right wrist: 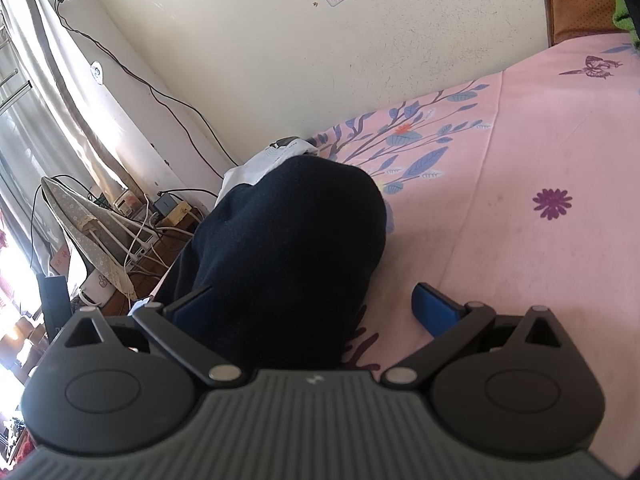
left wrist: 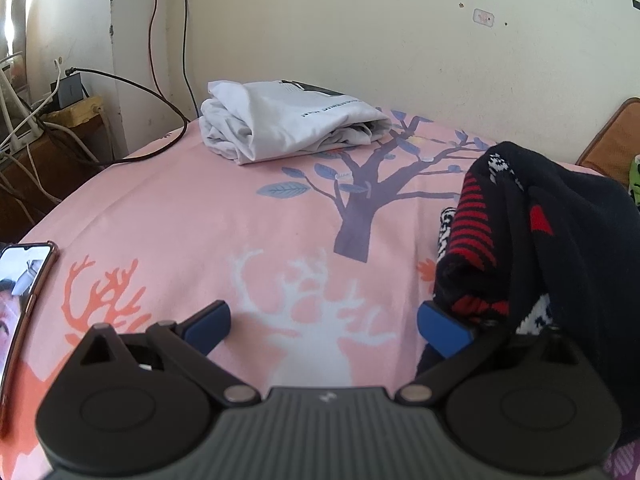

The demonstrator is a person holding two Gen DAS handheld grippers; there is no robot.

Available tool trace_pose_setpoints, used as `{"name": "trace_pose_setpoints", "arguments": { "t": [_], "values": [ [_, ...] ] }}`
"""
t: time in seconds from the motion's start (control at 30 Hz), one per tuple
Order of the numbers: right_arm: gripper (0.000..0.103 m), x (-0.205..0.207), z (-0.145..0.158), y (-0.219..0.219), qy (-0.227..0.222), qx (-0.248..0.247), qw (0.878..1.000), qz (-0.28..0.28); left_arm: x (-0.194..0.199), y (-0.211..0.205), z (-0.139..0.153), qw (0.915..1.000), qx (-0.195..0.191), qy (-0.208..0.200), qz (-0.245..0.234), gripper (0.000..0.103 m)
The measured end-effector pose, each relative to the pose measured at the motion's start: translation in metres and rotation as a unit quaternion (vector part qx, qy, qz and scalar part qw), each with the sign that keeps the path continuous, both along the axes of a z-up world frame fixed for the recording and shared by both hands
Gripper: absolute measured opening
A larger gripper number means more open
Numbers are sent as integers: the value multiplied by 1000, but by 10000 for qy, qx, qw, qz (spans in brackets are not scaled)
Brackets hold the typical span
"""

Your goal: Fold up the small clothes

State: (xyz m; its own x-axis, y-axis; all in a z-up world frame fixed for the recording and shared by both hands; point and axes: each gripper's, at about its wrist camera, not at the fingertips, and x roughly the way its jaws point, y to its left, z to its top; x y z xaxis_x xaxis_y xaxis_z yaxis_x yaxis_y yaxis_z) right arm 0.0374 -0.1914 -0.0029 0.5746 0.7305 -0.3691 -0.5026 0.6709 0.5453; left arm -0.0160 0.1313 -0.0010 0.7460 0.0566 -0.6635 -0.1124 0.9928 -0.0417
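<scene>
A bed covered in a pink sheet [left wrist: 192,216] fills both views, printed with a dark tree with blue leaves, white and orange antler shapes, and, in the right wrist view, purple flowers and a butterfly. It stands against a cream plaster wall [left wrist: 360,32], scuffed and dotted with small marks. At the left edge, cables [left wrist: 168,40] hang down the wall toward a low wooden stand crowded with white cords and a small grey box. A phone [left wrist: 24,280] with a lit screen lies flat on the sheet near the left edge. Far back by the wall rests a folded white T-shirt [left wrist: 288,124], soft and rumpled, with dark print on top. The task's piece, a black knit garment [left wrist: 540,248] with red stripes and white pattern, is bunched in a heap at the right, draped over the right finger of the left gripper [left wrist: 324,326], whose blue-padded jaws are spread wide with only sheet between them. In the right wrist view the same garment [right wrist: 288,248] shows as a smooth dark mound lying between the parted jaws of the right gripper [right wrist: 312,308], touching the left pad, clear of the right.
</scene>
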Motion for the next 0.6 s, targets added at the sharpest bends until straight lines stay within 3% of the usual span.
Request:
{"name": "trace_pose_setpoints", "arguments": {
  "t": [0.6],
  "values": [
    [103,0,1,4,-71,-181,9998,84,-1,0,1,10000,-29,-21,2,103]
  ]
}}
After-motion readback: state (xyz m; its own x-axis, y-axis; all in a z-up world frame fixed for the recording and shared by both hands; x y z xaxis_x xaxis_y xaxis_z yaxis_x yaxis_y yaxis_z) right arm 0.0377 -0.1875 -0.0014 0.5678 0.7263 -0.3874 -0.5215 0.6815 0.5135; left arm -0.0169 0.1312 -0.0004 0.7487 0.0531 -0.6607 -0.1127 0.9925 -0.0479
